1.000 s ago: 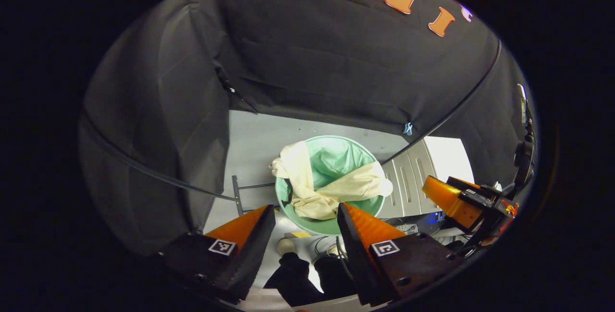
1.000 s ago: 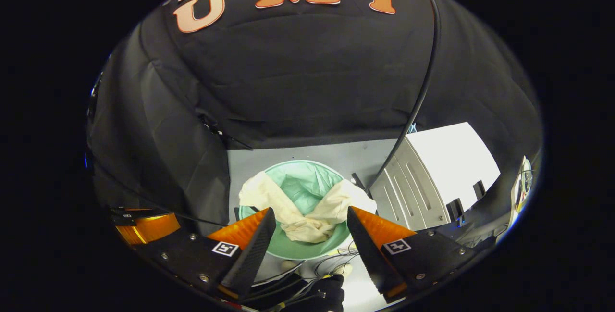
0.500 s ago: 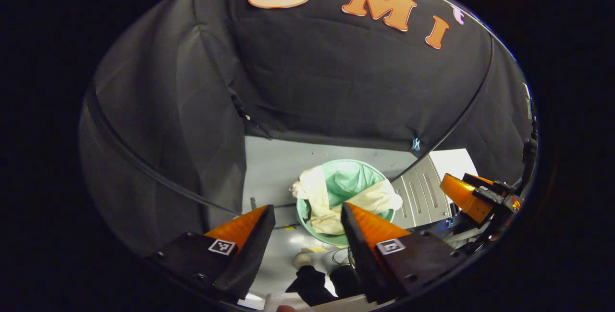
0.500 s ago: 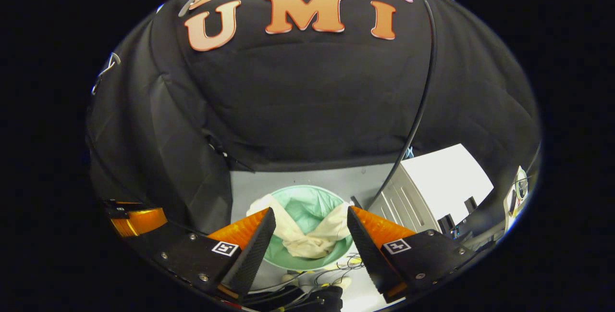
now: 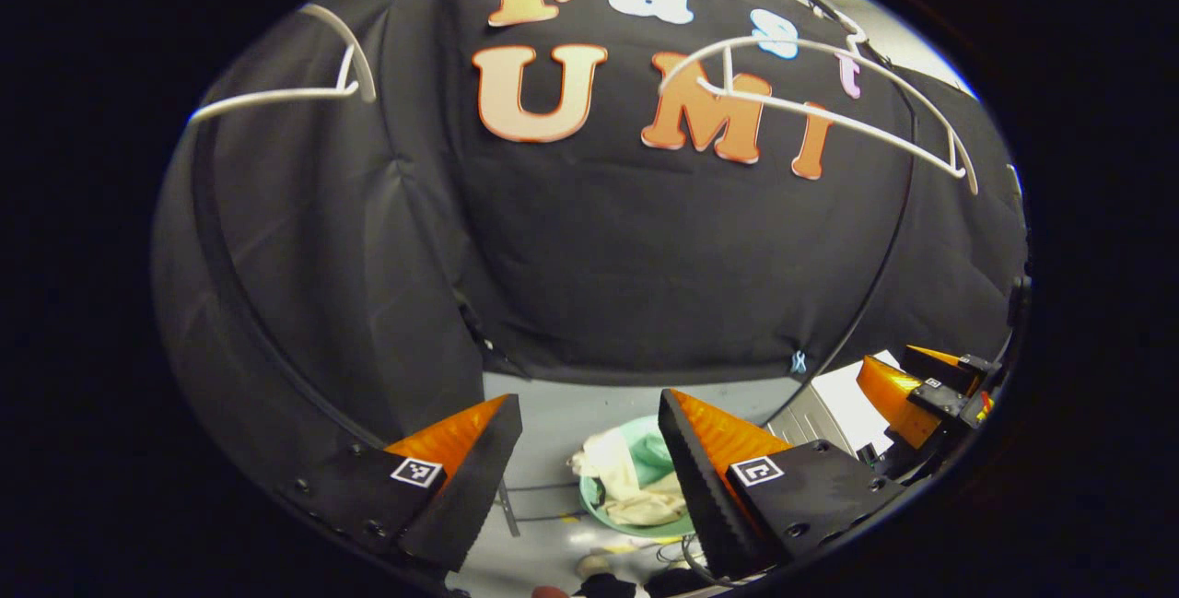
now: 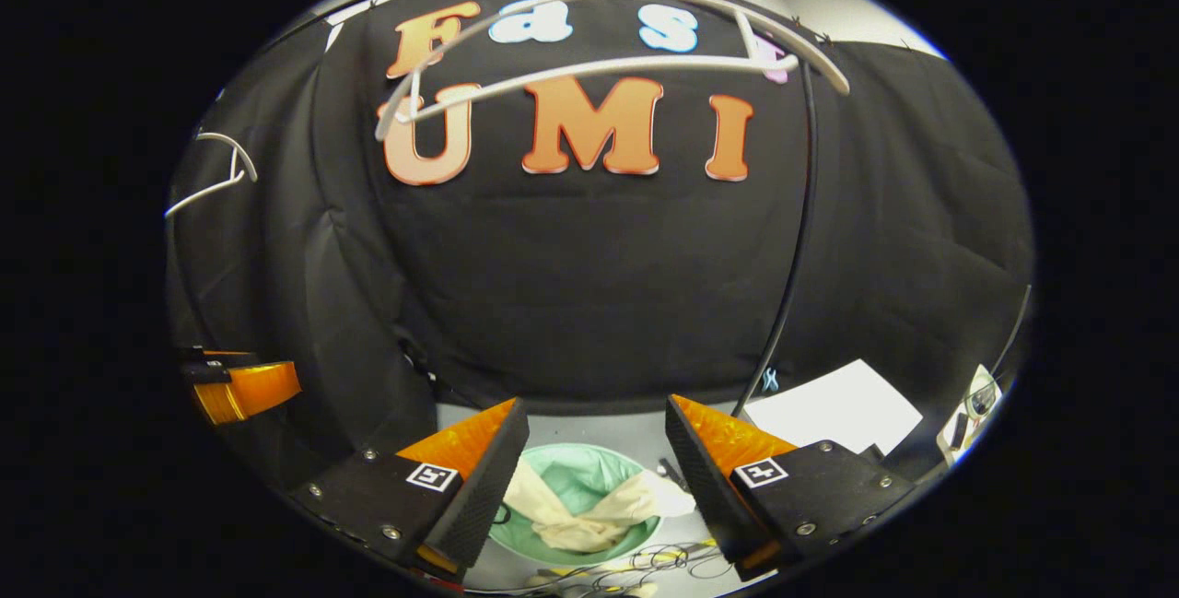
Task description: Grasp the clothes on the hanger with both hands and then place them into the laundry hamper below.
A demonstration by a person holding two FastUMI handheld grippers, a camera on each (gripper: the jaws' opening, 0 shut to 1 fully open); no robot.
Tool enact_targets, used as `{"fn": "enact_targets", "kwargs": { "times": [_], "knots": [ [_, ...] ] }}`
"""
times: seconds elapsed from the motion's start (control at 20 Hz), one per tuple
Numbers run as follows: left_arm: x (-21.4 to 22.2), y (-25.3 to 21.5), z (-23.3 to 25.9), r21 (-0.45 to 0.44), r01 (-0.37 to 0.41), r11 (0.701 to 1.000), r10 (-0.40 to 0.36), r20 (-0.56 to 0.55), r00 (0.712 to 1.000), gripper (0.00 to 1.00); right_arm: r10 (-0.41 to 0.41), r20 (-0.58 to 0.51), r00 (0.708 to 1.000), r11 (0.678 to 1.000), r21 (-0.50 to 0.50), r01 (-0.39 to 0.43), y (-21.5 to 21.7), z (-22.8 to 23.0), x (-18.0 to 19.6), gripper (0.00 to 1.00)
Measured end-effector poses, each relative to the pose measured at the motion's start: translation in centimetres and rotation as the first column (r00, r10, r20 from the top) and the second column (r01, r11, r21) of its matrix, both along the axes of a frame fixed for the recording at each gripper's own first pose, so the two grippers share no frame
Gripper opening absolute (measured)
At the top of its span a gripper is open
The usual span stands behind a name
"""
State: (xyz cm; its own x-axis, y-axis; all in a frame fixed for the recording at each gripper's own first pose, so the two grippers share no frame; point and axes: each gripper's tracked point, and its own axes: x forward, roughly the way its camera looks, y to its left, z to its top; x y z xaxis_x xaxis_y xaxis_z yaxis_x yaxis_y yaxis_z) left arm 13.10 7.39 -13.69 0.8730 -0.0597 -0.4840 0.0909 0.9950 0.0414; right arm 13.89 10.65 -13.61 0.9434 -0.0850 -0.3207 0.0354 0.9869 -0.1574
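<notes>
A cream garment (image 5: pixel 626 487) (image 6: pixel 580 513) lies draped in the round green hamper (image 5: pixel 656 446) (image 6: pixel 571 474) on the grey floor, far below both grippers. My left gripper (image 5: pixel 589 418) is open with nothing between its fingers. My right gripper (image 6: pixel 597 418) is open and empty too, and it also appears at the right edge of the left gripper view (image 5: pixel 907 381). A bare white hanger (image 5: pixel 829 114) (image 6: pixel 608 54) hangs high in front of the black wall. A second white hanger (image 5: pixel 285 82) (image 6: pixel 212 174) hangs to its left.
A white box-like unit (image 6: pixel 834 409) (image 5: pixel 843 400) stands on the floor right of the hamper. A black cable (image 6: pixel 801 229) runs down the wall. Loose cables (image 6: pixel 645 561) lie on the floor near the hamper's front.
Both views have tilted up and risen: the hamper and garment slid to the bottom and shrank, and the two bare hangers came into sight at the top. Both grippers stayed open.
</notes>
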Motion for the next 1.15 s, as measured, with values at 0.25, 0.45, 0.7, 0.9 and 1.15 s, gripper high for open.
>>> {"fn": "enact_targets", "kwargs": {
  "times": [0.25,0.45,0.7,0.9,1.15],
  "knots": [
    [0.9,0.6,5.8,0.036,-0.018,0.999,0.009,0.217,0.976,0.98,0.057,0.14,0.989,0.998,-0.034,-0.053,1.4,5.7,-0.4,0.93],
    [-0.2,0.7,8.2,0.008,-0.029,1.0,0.026,0.297,0.954,0.97,0.093,0.204,0.975,0.996,-0.022,-0.09,2.5,8.2,-1.3,0.94],
    [0.4,2.3,10.1,0.013,-0.107,0.994,0.093,0.384,0.919,1.0,0.088,0.235,0.968,0.996,-0.017,-0.086,2.4,9.7,-0.5,0.93],
    [0.4,2.9,10.8,0.003,-0.121,0.993,0.11,0.404,0.908,0.94,0.086,0.235,0.968,0.996,-0.005,-0.088,2.5,9.8,-0.5,0.93],
    [-0.5,2.9,11.1,0.015,-0.111,0.994,0.095,0.413,0.906,0.94,0.088,0.24,0.967,0.996,-0.011,-0.087,2.1,10.0,-1.2,0.93]
  ]
}}
